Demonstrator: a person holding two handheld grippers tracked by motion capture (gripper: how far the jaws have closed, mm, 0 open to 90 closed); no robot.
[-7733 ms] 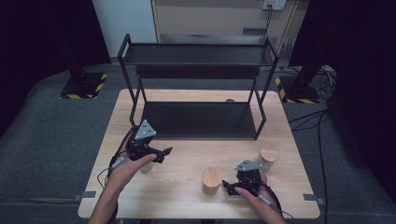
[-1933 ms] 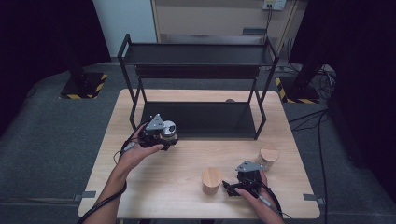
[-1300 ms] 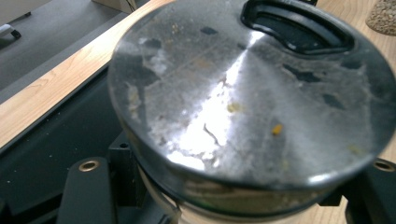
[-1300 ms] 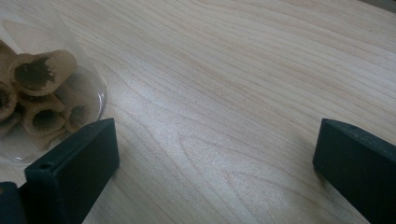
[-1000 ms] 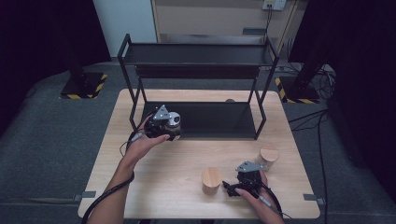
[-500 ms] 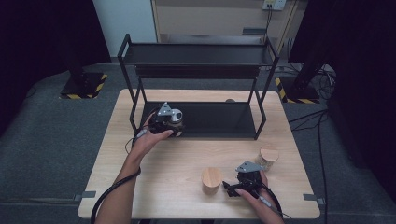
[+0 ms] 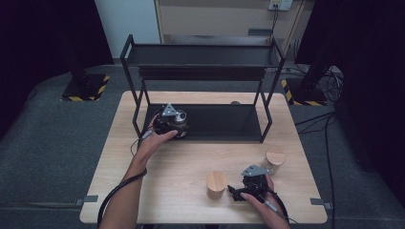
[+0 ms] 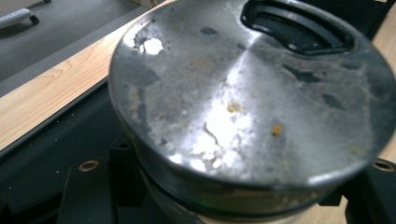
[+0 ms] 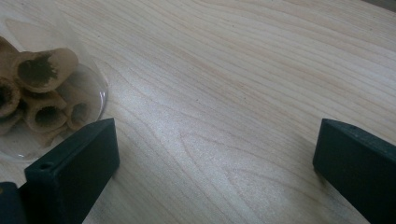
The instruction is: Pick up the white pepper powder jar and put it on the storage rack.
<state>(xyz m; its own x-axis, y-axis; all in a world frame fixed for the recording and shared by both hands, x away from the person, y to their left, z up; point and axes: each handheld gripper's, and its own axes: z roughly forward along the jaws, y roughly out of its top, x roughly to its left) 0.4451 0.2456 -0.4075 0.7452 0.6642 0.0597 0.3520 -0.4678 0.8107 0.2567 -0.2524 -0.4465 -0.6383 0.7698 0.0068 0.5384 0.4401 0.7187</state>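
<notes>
In the left gripper view a glass jar with a scuffed steel lid [image 8: 243, 102] and a black lid handle [image 8: 299, 25] sits close up. My left gripper [image 8: 224, 205] is shut on the jar below its lid. The high view shows this left gripper [image 7: 177, 125] holding the steel-lidded jar [image 7: 180, 117] at the left front of the black rack's lower shelf [image 7: 224, 121]; whether the jar rests on the shelf I cannot tell. My right gripper [image 7: 233, 192] lies on the table beside a wooden-lidded jar [image 7: 216, 183]. Its jaws stand open over bare wood [image 9: 215, 144], apart from a glass jar of brown rolls [image 9: 42, 88].
The two-tier black rack [image 7: 205, 55] stands across the back half of the wooden table [image 7: 181, 167]. A second wooden-lidded jar [image 7: 274, 159] stands right of my right hand. A cable trails from my left gripper along the forearm [image 7: 119, 191].
My left hand has carried the steel-lidded jar forward and right from the table's left side to the rack's lower shelf, sinking a little. The right gripper has stayed put.
</notes>
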